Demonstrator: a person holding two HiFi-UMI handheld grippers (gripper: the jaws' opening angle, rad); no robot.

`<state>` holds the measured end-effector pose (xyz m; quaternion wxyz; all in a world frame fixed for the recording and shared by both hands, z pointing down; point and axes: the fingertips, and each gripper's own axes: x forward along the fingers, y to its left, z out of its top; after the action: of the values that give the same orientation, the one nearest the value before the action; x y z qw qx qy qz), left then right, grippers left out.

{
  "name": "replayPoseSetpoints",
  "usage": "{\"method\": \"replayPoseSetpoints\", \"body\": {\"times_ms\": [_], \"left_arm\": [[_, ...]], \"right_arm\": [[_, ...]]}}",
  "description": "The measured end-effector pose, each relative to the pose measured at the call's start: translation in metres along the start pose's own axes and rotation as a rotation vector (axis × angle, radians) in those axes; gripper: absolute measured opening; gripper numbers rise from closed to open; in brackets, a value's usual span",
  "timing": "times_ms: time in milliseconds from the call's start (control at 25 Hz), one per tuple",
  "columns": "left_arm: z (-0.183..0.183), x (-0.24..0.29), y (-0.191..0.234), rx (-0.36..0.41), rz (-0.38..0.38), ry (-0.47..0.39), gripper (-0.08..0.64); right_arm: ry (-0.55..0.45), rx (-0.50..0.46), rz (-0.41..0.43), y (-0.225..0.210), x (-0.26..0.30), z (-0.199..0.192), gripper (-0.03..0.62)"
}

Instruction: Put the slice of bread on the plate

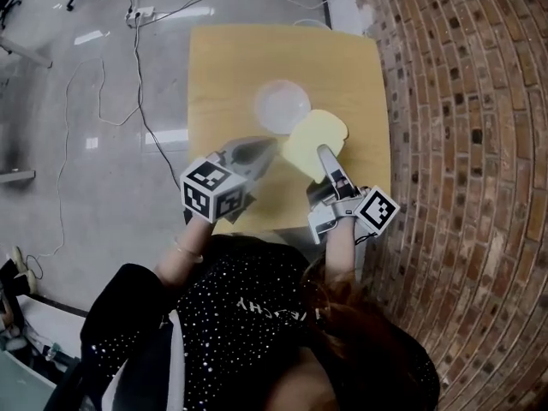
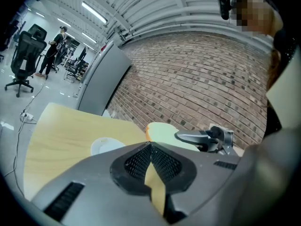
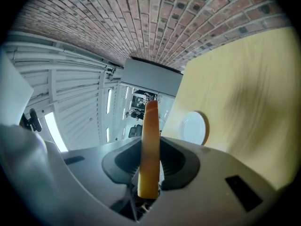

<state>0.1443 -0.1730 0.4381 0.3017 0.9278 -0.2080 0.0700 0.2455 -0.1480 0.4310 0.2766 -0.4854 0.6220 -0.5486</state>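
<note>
A pale slice of bread [image 1: 315,137] hangs just above the wooden table [image 1: 224,67], close to the right of a white plate [image 1: 281,105]. My right gripper [image 1: 324,154] is shut on the slice's near edge. In the right gripper view the bread [image 3: 150,140] stands edge-on between the jaws, with the plate [image 3: 194,127] beyond it. My left gripper [image 1: 271,145] hovers just left of the bread, below the plate, its jaws together with nothing in them. The left gripper view shows the bread [image 2: 162,131], the plate [image 2: 105,145] and the right gripper's finger [image 2: 193,136].
A brick wall [image 1: 462,101] runs close along the table's right side. Cables [image 1: 137,75] and a power strip [image 1: 139,13] lie on the shiny floor to the left. An office chair [image 2: 24,51] and a person stand far off.
</note>
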Motion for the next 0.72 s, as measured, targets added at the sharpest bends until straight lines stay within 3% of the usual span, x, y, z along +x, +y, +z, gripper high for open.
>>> {"method": "replayPoseSetpoints", "body": {"times_ms": [200,360,600,720], "left_arm": [[0.007,0.009,0.036,0.043,0.127,-0.020,0.009],[0.006,0.002,0.067,0.059,0.213,-0.006,0.009],[-0.002,0.001,0.093,0.006,0.224,0.003,0.009],[-0.005,0.000,0.103,0.007,0.230,-0.003,0.009]], "right_arm": [[0.118,-0.029,-0.013,-0.021,0.043,0.026,0.095],[0.226,-0.108,-0.056,-0.043,0.084,0.029,0.095],[0.347,-0.102,-0.104,-0.066,0.129,0.014,0.095],[0.395,-0.127,-0.089,-0.070,0.148,0.007,0.095]]}}
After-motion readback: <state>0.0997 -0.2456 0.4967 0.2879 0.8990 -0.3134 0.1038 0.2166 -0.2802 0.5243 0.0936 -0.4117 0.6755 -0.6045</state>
